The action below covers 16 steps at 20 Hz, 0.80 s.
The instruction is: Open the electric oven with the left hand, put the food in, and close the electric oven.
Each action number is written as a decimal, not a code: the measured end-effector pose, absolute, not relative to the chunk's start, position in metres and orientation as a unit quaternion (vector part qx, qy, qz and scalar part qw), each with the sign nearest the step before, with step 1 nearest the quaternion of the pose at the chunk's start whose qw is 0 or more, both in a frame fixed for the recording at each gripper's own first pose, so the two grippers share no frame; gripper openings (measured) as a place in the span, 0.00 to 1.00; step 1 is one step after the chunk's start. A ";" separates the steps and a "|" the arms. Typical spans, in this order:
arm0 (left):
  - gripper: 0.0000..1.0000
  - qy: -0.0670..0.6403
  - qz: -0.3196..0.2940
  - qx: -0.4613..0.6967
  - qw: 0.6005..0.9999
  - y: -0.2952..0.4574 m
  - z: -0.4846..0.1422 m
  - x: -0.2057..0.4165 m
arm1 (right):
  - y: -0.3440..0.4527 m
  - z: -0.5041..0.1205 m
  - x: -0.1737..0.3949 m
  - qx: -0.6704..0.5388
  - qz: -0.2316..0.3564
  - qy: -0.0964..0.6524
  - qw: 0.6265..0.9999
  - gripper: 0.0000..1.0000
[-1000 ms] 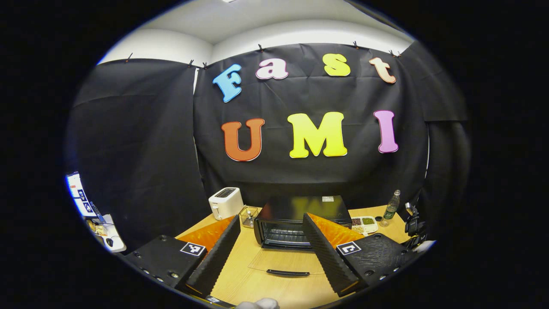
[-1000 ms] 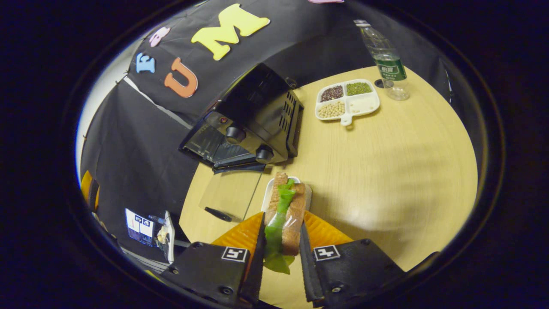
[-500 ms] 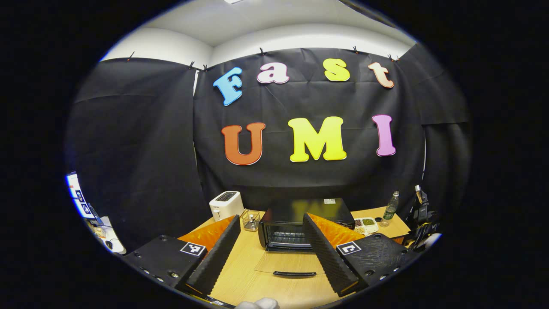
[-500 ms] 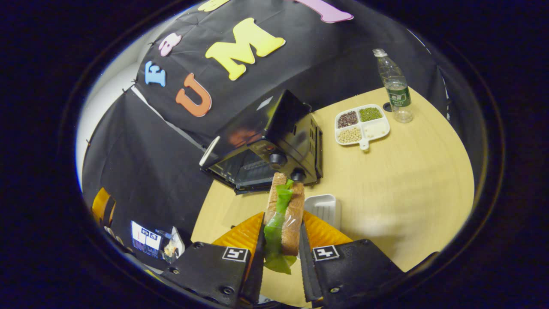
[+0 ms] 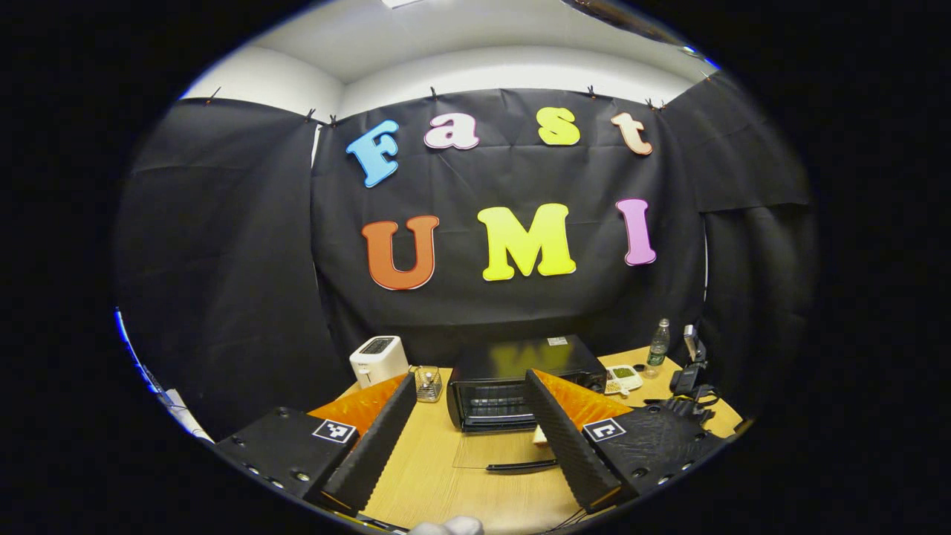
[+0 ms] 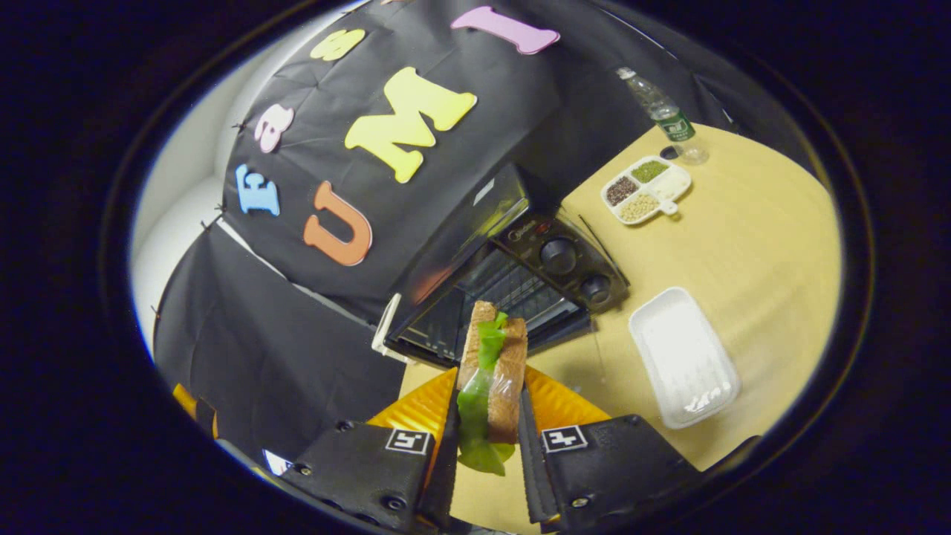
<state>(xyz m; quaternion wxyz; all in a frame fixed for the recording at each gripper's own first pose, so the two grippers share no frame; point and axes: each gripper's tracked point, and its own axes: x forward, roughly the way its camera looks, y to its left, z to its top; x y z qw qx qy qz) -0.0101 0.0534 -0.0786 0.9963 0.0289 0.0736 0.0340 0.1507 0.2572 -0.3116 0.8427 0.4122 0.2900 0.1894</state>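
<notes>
The sandwich (image 6: 490, 379) — brown bread with green lettuce, wrapped in clear film — is sitting upright between the two fingers of the right gripper (image 6: 487, 453), both of them pressing on its sides. In the right gripper view its top end is lying against the mouth of the electric oven (image 6: 513, 275), but whether it is past the opening is hard to tell from this angle. The oven is standing on the wooden table (image 6: 743, 245) with its glass door (image 5: 501, 449) folded down flat, the wire rack showing inside and two knobs on the front panel. Just beside it an empty white tray (image 6: 683, 357) is lying on the table. Farther back, a divided dish (image 6: 645, 189) of beans and grains is resting near a plastic bottle (image 6: 661, 115).

In the left gripper view the left gripper (image 5: 464, 446) is hanging wide open and holding nothing — its fingers are framing the oven (image 5: 520, 379) and the lowered door. A white toaster (image 5: 377, 359) and a small wire basket (image 5: 427, 384) are standing to the oven's left.
</notes>
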 end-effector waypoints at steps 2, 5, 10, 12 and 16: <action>0.95 0.074 0.021 0.039 0.996 0.059 -0.083 -0.014 | 0.285 -0.316 0.156 0.437 0.182 0.279 0.835 0.41; 0.95 0.068 0.008 0.057 0.996 0.069 -0.088 -0.017 | 0.313 -0.320 0.166 0.460 0.169 0.257 0.833 0.41; 0.95 0.075 0.007 0.055 0.996 0.083 -0.102 -0.021 | 0.328 -0.339 0.202 0.511 0.123 0.235 0.817 0.31; 0.95 0.079 0.011 0.060 0.995 0.087 -0.107 -0.020 | 0.330 -0.344 0.219 0.519 0.111 0.228 0.816 0.41; 0.95 0.084 0.016 0.061 0.994 0.093 -0.116 -0.017 | 0.337 -0.352 0.246 0.526 0.095 0.226 0.814 0.31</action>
